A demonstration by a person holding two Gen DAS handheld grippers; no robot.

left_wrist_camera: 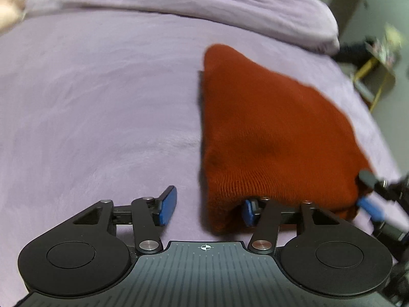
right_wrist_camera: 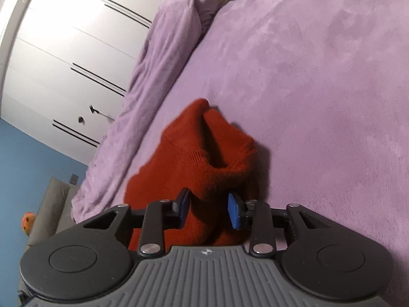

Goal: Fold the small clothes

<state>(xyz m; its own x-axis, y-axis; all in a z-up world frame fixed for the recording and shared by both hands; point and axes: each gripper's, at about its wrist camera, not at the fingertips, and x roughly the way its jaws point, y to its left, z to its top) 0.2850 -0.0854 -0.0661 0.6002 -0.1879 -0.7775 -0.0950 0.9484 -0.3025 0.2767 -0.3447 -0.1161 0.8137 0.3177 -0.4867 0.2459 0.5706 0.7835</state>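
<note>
A rust-red knitted garment [left_wrist_camera: 268,133] lies on the purple bed cover [left_wrist_camera: 97,107]. My left gripper [left_wrist_camera: 208,208] is open at the garment's near left corner; its right finger sits under the red edge, its left finger rests over bare cover. In the right wrist view the garment [right_wrist_camera: 199,158] is bunched with a deep fold. My right gripper [right_wrist_camera: 208,211] has its blue pads on either side of a red fold with a wide gap, and I cannot tell if it grips. The right gripper's fingers [left_wrist_camera: 370,209] show at the garment's right corner.
A purple pillow [left_wrist_camera: 204,7] lies along the far side of the bed and shows in the right wrist view [right_wrist_camera: 153,81]. White wardrobe doors [right_wrist_camera: 64,64] stand behind it. A gold-framed side table [left_wrist_camera: 375,76] stands off the bed's right edge. A grey sofa [right_wrist_camera: 48,204] is lower left.
</note>
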